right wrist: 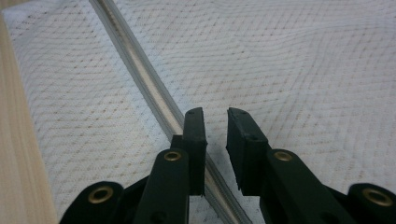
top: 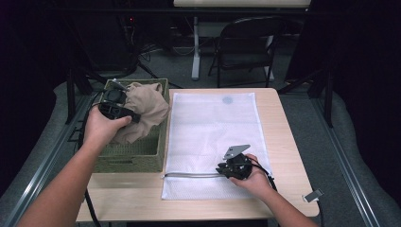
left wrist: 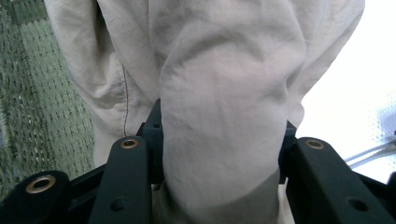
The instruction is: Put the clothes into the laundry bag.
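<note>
beige cloth point(left wrist: 219, 107) is clamped between the jaws of the left gripper point(top: 115, 107) at the left of the high view, bunched above the woven green basket point(top: 137, 161) with part of it draping inside. white mesh bag point(top: 213, 127) lies flat on the wooden table point(top: 283, 142) at centre frame, and at its lower edge the right gripper point(top: 226, 170) sits low over the zipper point(right wrist: 140, 79). its jaws stand a narrow gap apart, holding nothing, the zipper running just beside one pad.
</note>
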`<state>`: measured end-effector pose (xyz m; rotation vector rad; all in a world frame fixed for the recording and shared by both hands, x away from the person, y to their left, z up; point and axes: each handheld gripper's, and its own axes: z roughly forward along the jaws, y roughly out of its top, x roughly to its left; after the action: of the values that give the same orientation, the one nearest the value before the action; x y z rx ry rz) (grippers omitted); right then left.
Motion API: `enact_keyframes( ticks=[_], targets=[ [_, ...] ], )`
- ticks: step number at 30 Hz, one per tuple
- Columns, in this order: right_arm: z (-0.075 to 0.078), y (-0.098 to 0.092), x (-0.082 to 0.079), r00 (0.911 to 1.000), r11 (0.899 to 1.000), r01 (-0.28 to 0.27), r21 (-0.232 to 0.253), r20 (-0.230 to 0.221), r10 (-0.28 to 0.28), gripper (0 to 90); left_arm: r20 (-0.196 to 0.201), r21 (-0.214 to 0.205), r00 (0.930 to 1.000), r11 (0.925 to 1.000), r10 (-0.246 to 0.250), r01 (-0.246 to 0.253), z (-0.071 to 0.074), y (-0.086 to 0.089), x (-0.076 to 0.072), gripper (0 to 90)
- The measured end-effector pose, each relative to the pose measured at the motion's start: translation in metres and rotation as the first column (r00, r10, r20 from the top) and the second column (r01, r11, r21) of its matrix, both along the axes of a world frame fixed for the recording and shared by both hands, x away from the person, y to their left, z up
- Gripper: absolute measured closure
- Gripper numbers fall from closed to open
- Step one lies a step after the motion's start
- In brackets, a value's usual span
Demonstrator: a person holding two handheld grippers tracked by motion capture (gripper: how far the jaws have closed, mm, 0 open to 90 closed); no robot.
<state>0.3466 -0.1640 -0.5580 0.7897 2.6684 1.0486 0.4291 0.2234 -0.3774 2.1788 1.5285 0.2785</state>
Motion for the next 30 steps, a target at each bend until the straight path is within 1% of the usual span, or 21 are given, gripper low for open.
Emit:
enact_keyframes(
  ticks=[1, 2, 6, 7, 8, 11, 17, 18, 20, 22, 23, 24, 25, 26, 30],
  targets=[
    [-0.002, 0.001, 0.000, 1.0000, 1.000, 0.001, 0.009, 0.003, -0.001, 76.3, -0.001, -0.003, 1.0000, 1.0000, -0.002, 0.002, 0.000, 0.000, 0.000, 56.1],
    [-0.002, 0.002, 0.000, 1.0000, 1.000, -0.006, 0.000, -0.001, 0.006, 75.9, -0.001, -0.003, 1.0000, 1.0000, -0.002, 0.002, 0.000, 0.000, 0.000, 56.1],
    [-0.006, 0.004, 0.000, 0.9999, 1.000, -0.011, -0.002, -0.008, 0.011, 74.7, 0.004, -0.004, 0.9999, 0.9999, -0.009, 0.009, 0.001, -0.002, -0.002, 56.2],
    [-0.006, 0.005, 0.000, 0.9999, 1.000, -0.013, -0.012, -0.010, 0.013, 74.4, 0.003, -0.004, 0.9999, 0.9999, -0.013, 0.013, 0.001, -0.002, -0.002, 56.2],
    [-0.009, 0.007, 0.000, 0.9998, 1.000, -0.014, -0.003, -0.013, 0.014, 73.9, 0.006, -0.001, 0.9998, 0.9998, -0.018, 0.018, 0.002, -0.004, -0.004, 56.2],
    [-0.010, 0.007, 0.001, 0.9995, 1.000, -0.025, -0.019, -0.021, 0.025, 72.6, 0.007, -0.004, 0.9996, 0.9996, -0.027, 0.027, 0.003, -0.006, -0.005, 56.2],
    [-0.012, 0.008, 0.002, 0.9993, 1.000, -0.022, -0.020, -0.030, 0.021, 68.5, 0.010, -0.004, 0.9990, 0.9991, -0.043, 0.043, 0.004, -0.010, -0.008, 56.1],
    [-0.012, 0.008, 0.002, 0.9994, 0.999, -0.021, -0.032, -0.028, 0.020, 67.9, 0.009, -0.005, 0.9989, 0.9989, -0.046, 0.046, 0.004, -0.011, -0.008, 56.1],
    [-0.014, 0.007, 0.001, 0.9995, 0.999, -0.029, -0.035, -0.015, 0.028, 68.1, 0.014, -0.005, 0.9986, 0.9987, -0.051, 0.051, 0.004, -0.013, -0.010, 56.2],
    [-0.015, 0.007, 0.001, 0.9993, 0.999, -0.036, -0.024, -0.011, 0.035, 69.9, 0.014, -0.007, 0.9983, 0.9984, -0.056, 0.056, 0.005, -0.013, -0.010, 56.2],
    [-0.015, 0.007, 0.001, 0.9993, 0.999, -0.036, -0.024, -0.011, 0.035, 69.9, 0.014, -0.007, 0.9983, 0.9984, -0.056, 0.056, 0.005, -0.013, -0.010, 56.2],
    [-0.015, 0.007, 0.001, 0.9994, 0.999, -0.035, -0.031, 0.000, 0.035, 70.6, 0.015, -0.007, 0.9982, 0.9982, -0.059, 0.059, 0.006, -0.014, -0.011, 56.2],
    [-0.015, 0.007, 0.001, 0.9994, 0.999, -0.034, -0.027, 0.004, 0.034, 71.7, 0.017, -0.003, 0.9977, 0.9978, -0.066, 0.066, 0.007, -0.015, -0.011, 56.2],
    [-0.015, 0.007, 0.001, 0.9994, 0.999, -0.034, -0.032, 0.008, 0.034, 72.0, 0.018, -0.007, 0.9980, 0.9981, -0.061, 0.061, 0.007, -0.015, -0.012, 56.2],
    [-0.015, 0.007, 0.001, 0.9993, 0.999, -0.034, -0.034, 0.014, 0.035, 74.4, 0.019, -0.002, 0.9973, 0.9974, -0.071, 0.072, 0.008, -0.016, -0.013, 56.2]
  ],
)
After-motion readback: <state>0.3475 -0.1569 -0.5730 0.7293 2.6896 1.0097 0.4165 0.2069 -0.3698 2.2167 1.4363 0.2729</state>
